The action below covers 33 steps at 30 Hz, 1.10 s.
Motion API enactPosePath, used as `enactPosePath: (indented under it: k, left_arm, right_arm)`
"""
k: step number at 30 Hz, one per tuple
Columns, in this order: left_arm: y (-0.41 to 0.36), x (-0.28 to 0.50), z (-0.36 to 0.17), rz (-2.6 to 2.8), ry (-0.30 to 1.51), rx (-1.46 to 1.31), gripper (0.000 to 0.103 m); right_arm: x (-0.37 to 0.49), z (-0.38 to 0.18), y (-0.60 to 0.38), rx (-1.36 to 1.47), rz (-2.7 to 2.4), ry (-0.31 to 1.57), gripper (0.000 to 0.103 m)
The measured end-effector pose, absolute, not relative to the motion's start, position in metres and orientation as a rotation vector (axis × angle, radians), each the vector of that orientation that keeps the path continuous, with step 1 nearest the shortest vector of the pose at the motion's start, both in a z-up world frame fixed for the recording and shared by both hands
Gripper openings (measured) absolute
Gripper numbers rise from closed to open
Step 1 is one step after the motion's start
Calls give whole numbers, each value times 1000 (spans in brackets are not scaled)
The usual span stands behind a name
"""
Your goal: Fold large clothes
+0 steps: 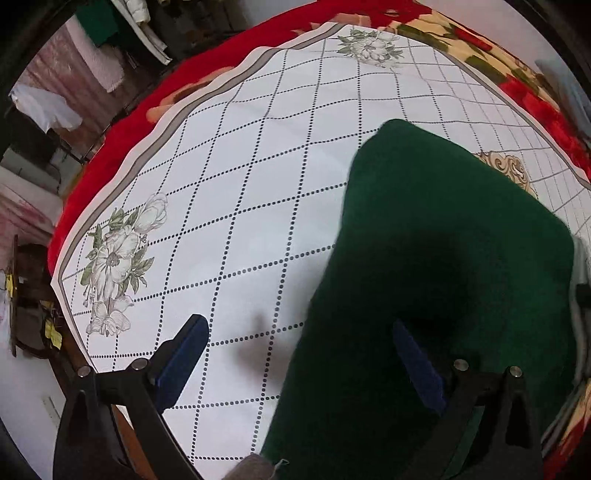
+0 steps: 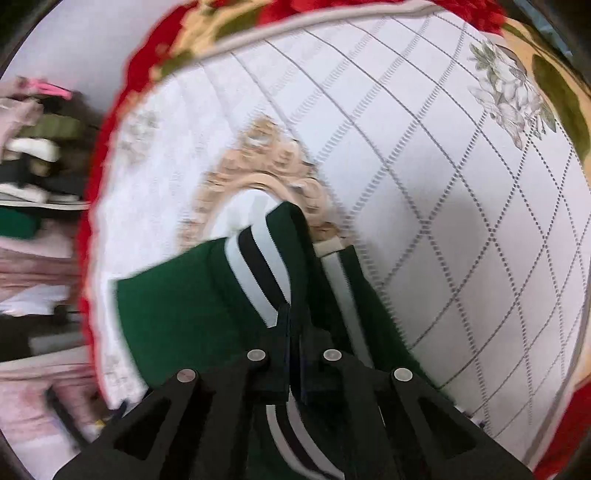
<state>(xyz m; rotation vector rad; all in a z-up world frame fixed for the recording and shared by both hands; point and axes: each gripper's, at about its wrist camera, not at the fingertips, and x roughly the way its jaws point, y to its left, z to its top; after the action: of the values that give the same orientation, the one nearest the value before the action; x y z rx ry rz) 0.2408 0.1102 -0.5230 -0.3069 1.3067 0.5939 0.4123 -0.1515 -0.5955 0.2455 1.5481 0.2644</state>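
Observation:
A dark green jacket (image 1: 443,240) lies folded on the white chequered cloth (image 1: 258,166) in the left wrist view. My left gripper (image 1: 299,325) hangs open above its left edge, with one blue pad (image 1: 181,362) over the cloth and the other over the green fabric. In the right wrist view the green jacket (image 2: 177,317) shows its black-and-white striped collar (image 2: 258,266). My right gripper (image 2: 295,325) is shut on a raised fold of the jacket beside that collar. The picture there is blurred.
The white cloth (image 2: 443,221) covers a red flowered blanket (image 1: 110,147) that shows round its edges. Hanging clothes (image 1: 92,22) and furniture stand beyond the far left edge. A heap of clothes (image 2: 33,147) lies left of the bed in the right wrist view.

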Motion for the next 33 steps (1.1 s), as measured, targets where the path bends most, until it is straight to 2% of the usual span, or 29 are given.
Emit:
enactPosePath:
  k: [3, 7, 8, 11, 12, 16, 18, 20, 23, 25, 27, 31, 32, 33]
  left_arm:
    - [105, 246, -520, 583, 1309, -294, 101]
    - [99, 247, -514, 571, 1310, -284, 101]
    - [98, 246, -512, 566, 1312, -285, 101]
    - [87, 240, -498, 551, 1319, -286, 101]
    - [81, 238, -494, 543, 1316, -290, 101]
    - [51, 226, -483, 491, 1339, -306, 101]
    - [35, 222, -487, 463, 1367, -316, 101]
    - [15, 219, -503, 424, 1418, -303, 101]
    - [-6, 215, -534, 401, 1483, -239, 101]
    - [-15, 215, -547, 415, 1487, -160, 102]
    - [-17, 215, -553, 425, 1474, -140, 103]
    - [-14, 221, -558, 442, 1487, -143, 103]
    - [-13, 222, -560, 448, 1493, -138, 103]
    - [-14, 223, -562, 452, 1495, -132, 103]
  right_arm:
    - [416, -619, -140, 143, 238, 1602, 3]
    - [421, -607, -141, 166, 304, 1645, 7]
    - [420, -600, -147, 195, 333, 1659, 11]
    - [407, -578, -167, 193, 378, 1661, 33]
    - [400, -570, -174, 179, 385, 1652, 36]
    - [357, -552, -210, 146, 377, 1689, 38]
    - [338, -554, -225, 168, 354, 1735, 49]
    - [318, -560, -239, 198, 339, 1782, 50]
    - [295, -577, -253, 236, 314, 1835, 58]
    - [287, -592, -257, 277, 306, 1865, 58]
    - [281, -605, -256, 294, 317, 1887, 64]
    - [268, -631, -243, 376, 395, 1948, 65]
    - [264, -637, -242, 392, 397, 1948, 62]
    - [260, -641, -241, 407, 394, 1929, 39]
